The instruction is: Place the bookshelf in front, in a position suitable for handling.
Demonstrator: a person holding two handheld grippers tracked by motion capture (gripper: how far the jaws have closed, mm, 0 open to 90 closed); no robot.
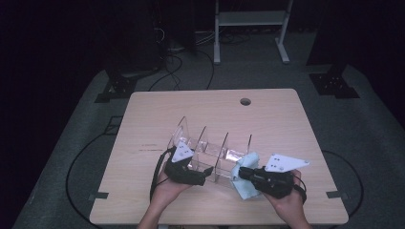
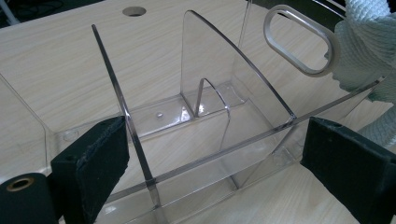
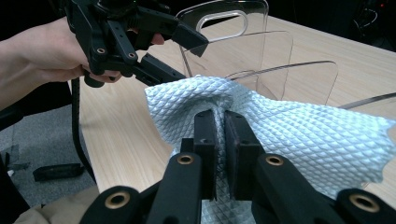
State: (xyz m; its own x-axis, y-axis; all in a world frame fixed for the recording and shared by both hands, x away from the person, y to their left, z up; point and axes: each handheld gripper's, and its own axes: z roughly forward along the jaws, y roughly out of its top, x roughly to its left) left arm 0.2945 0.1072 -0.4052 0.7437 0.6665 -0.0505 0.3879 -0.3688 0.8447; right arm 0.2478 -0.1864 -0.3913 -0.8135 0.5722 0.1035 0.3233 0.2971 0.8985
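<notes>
High view: your left gripper (image 1: 206,172) and right gripper (image 1: 242,173) sit at the near edge of the table (image 1: 157,109), on either side of a clear acrylic organiser (image 1: 210,148) with upright dividers; a pale blue cloth (image 1: 246,183) bunches against its right end. Left gripper view: your jaws stand wide, straddling the organiser's near wall (image 2: 224,147) without pressing on it; the end panel's oval handle slot (image 2: 299,39) shows top right, the cloth beside it. Right gripper view: your jaws are pinched nearly together on a fold of the waffle-weave cloth, which drapes over the organiser's end panel (image 3: 224,28). Handling, as judged: cloth light, soft, limp, best gripped on a gathered fold as now; organiser stiff, light, slick and scratch-prone, best steadied by a wall edge or the handle slot.
</notes>
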